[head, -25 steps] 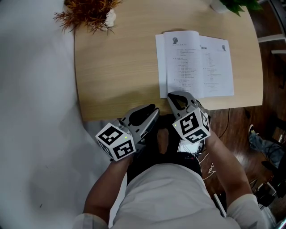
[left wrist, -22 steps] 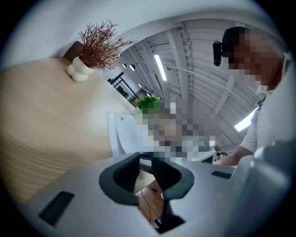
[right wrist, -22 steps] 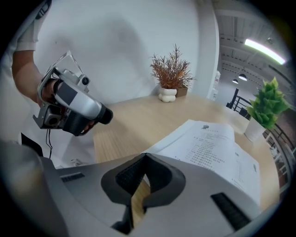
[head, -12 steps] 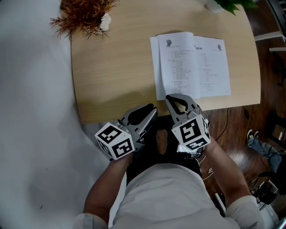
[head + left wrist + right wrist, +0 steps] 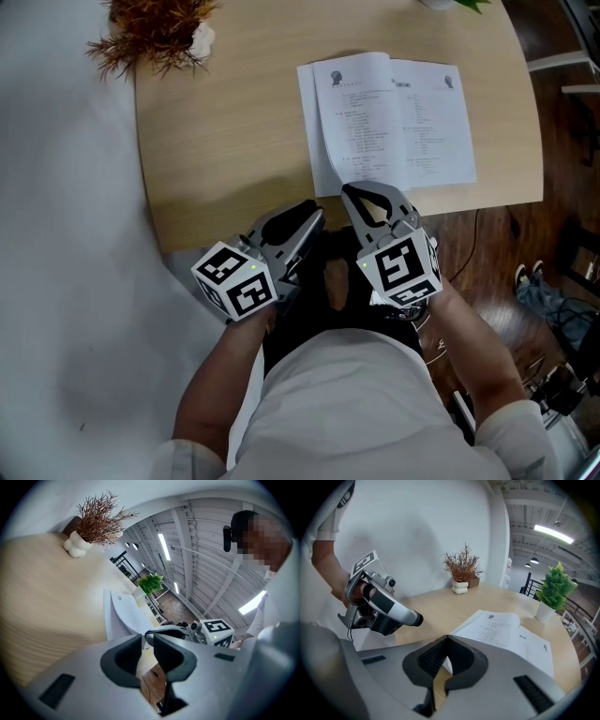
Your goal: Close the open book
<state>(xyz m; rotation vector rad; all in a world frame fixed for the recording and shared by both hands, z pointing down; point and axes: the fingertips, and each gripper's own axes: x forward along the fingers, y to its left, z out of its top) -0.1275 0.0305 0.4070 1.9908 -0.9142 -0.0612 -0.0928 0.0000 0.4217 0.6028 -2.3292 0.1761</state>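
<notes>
Pressed together with nothing between them, the jaws of the right gripper (image 5: 446,641) are pointed down at the near left corner of the open white book with printed pages (image 5: 506,634). A closed tip is judged to suit sliding under a leaf or pushing it over, not pinching it. On the left gripper (image 5: 147,641) a narrow gap is kept between the jaws and nothing is held. It is held off the front edge of the light wooden table with a rounded rim (image 5: 225,141), well apart from the book, and is judged to be waiting.

The book is laid flat and face up near the table's front right edge. Its left-hand pages are bowed slightly upward at the spine, which would give a closing leaf an easy start.

Further back, a dried reddish-brown plant in a white knobbly vase (image 5: 155,28) is set at the far left corner. A green leafy plant in a white pot (image 5: 555,590) is set at the far right.

In the head view the book's near left corner is covered by the right gripper, so contact cannot be judged. The cover cannot be seen, and the green plant is cut off by that view's top edge.
</notes>
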